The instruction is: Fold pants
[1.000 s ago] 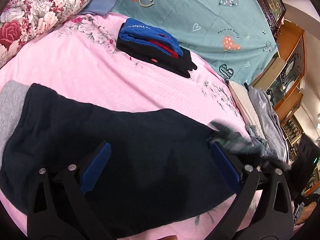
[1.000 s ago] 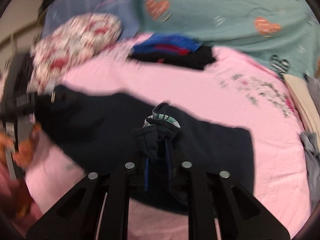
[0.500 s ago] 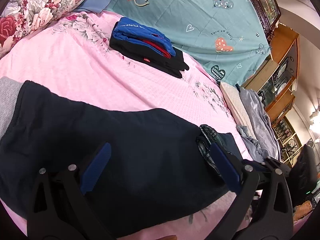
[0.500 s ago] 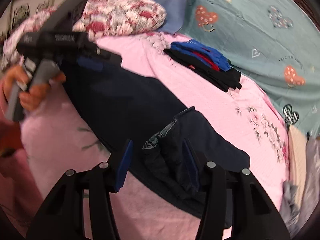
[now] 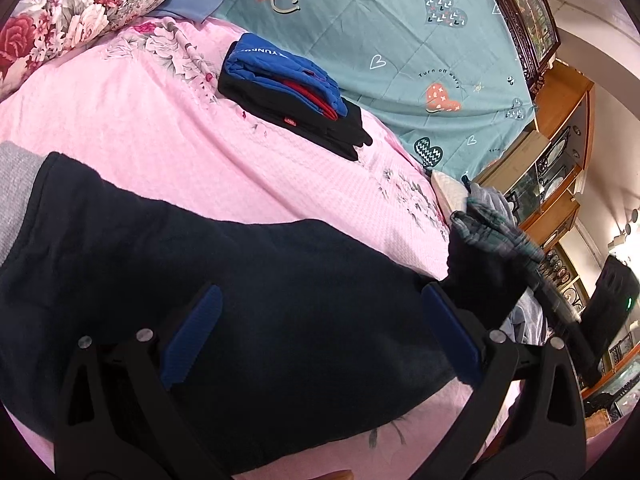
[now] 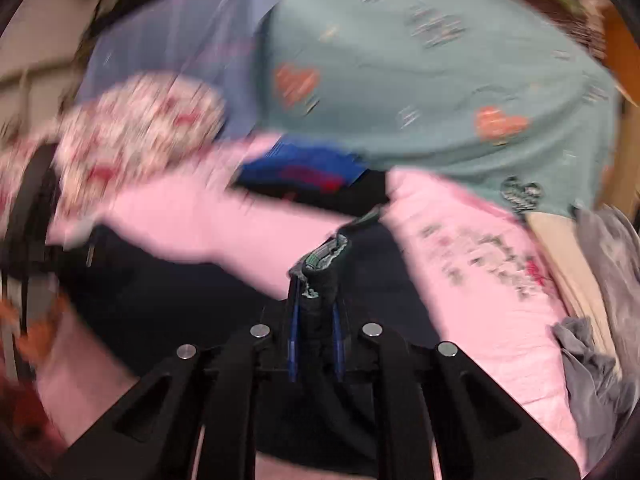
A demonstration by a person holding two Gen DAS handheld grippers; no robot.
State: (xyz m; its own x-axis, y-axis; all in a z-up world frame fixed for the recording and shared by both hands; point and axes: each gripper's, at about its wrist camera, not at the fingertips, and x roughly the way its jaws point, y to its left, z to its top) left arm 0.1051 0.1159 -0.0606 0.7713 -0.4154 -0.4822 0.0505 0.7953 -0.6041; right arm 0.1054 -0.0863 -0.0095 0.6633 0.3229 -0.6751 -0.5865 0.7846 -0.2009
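Observation:
Dark navy pants (image 5: pixel 240 280) lie spread across the pink bed sheet (image 5: pixel 140 120). My left gripper (image 5: pixel 320 296) hangs open just above their middle, its blue pads (image 5: pixel 192 336) wide apart with nothing between them. At the right, one end of the pants with a plaid lining (image 5: pixel 492 232) is raised off the bed. In the blurred right wrist view my right gripper (image 6: pixel 316 300) is shut on that plaid-lined end (image 6: pixel 320 264), and the rest of the pants (image 6: pixel 180 300) trails off to the left below it.
A folded stack of blue, red and black clothes (image 5: pixel 288 92) sits further back on the bed. A floral pillow (image 5: pixel 80 12) and a teal heart-print quilt (image 5: pixel 400 40) lie behind it. Grey and cream clothes (image 6: pixel 592 320) are piled at the right edge, before a wooden cabinet (image 5: pixel 560 160).
Half a second ago my right gripper stood open around the plaid-lined end; now it is shut on it and has raised it. The left gripper stays open over the pants.

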